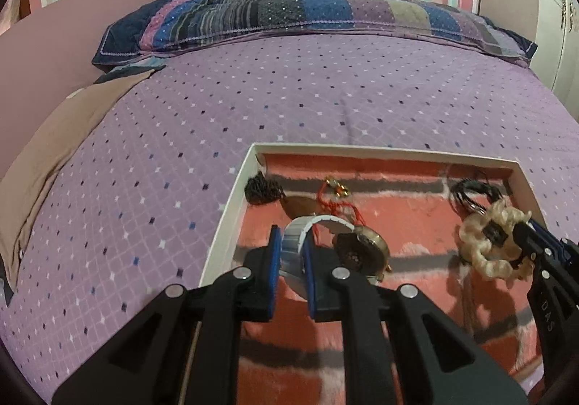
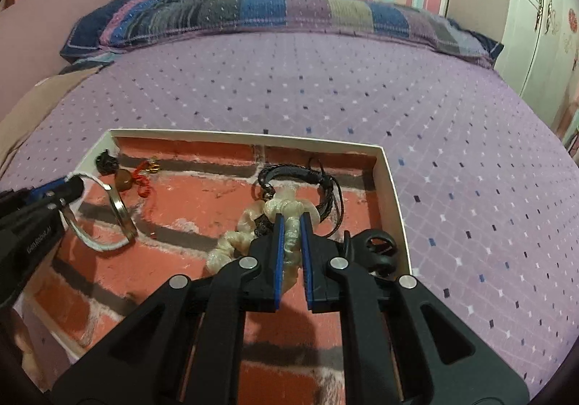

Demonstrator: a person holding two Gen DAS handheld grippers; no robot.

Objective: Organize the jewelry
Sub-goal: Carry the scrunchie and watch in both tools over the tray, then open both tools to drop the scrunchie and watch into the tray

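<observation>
A white box [image 1: 231, 202] lined with brick-pattern fabric lies on the bed. My left gripper [image 1: 292, 242] is shut on the white strap of a wristwatch [image 1: 362, 249] with a gold case, held above the box's left side; it also shows in the right wrist view [image 2: 119, 209]. My right gripper [image 2: 290, 224] is shut on a cream pearl-bead bracelet [image 2: 253, 224], over the box's right side; it shows in the left wrist view [image 1: 488, 246] too. A black cord bracelet [image 2: 307, 177], a red-string charm [image 1: 336, 188] and a dark beaded piece [image 1: 262, 190] lie in the box.
The purple dotted bedspread [image 1: 289, 97] surrounds the box. A patchwork pillow [image 1: 289, 18] lies at the headboard, before a striped wall. A tan cloth [image 1: 65, 137] lies on the left. A white wardrobe [image 2: 542, 25] stands on the right.
</observation>
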